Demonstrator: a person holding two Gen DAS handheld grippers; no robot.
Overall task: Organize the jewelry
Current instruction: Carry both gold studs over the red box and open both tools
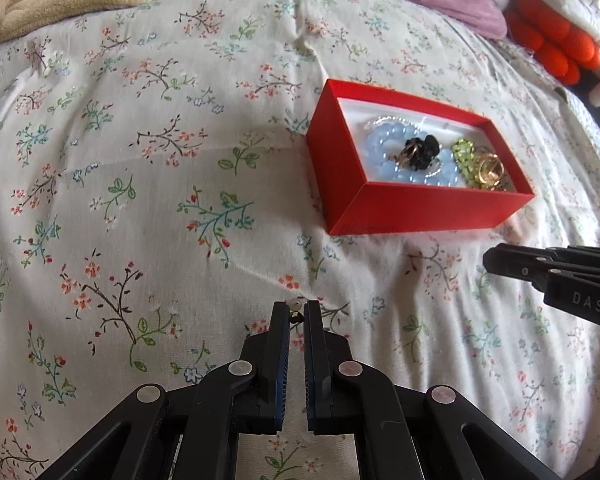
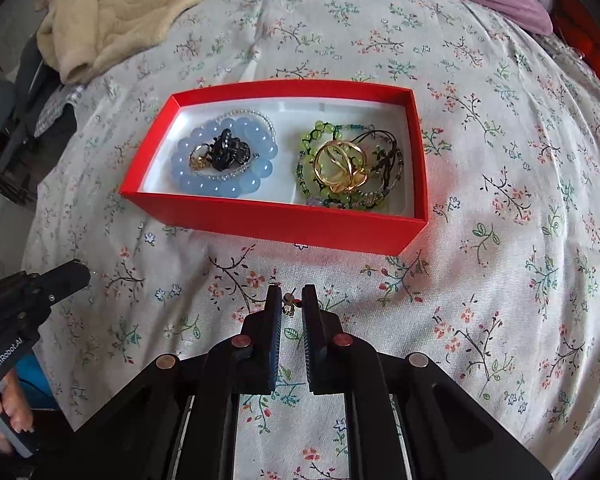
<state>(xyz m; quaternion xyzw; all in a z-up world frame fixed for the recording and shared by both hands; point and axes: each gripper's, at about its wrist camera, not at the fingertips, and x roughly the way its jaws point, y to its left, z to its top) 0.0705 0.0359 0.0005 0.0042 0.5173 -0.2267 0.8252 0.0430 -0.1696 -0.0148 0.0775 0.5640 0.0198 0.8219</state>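
Red card makes the walls of the shallow rectangular box [image 2: 284,222], which sits on the floral-print cotton bedspread [image 2: 480,280] and has a white lining. In the right wrist view its long axis runs from about 9 to 3 o'clock, slightly tilted down toward 4. Its left half holds a pale blue round-bead bracelet [image 2: 260,172] with a glossy black knotted ornament [image 2: 230,150] and a small gold ring [image 2: 199,158] lying on it. The right half holds a tangle of green bead strands [image 2: 320,130] under a looped gold wire bangle [image 2: 340,168].

The right gripper [image 2: 289,300] points steeply down at the bedspread, at 6 o'clock from the box and clear of it. Its fingers stand narrow, and a tiny earring-like piece with a pale bead and a red speck [image 2: 289,301] sits between their tips; whether the pads press it I cannot tell for sure, though it looks pinched.

The left gripper [image 1: 296,312] also tips steeply down, toward 7 o'clock from the box in its own view. Its jaws are nearly together at the tips, nipping a small stud with a pale round head and a dark stem [image 1: 294,308], the stem pointing to 6 o'clock. A hand [image 2: 8,412] wraps that gripper's handle at the lower left of the right wrist view.
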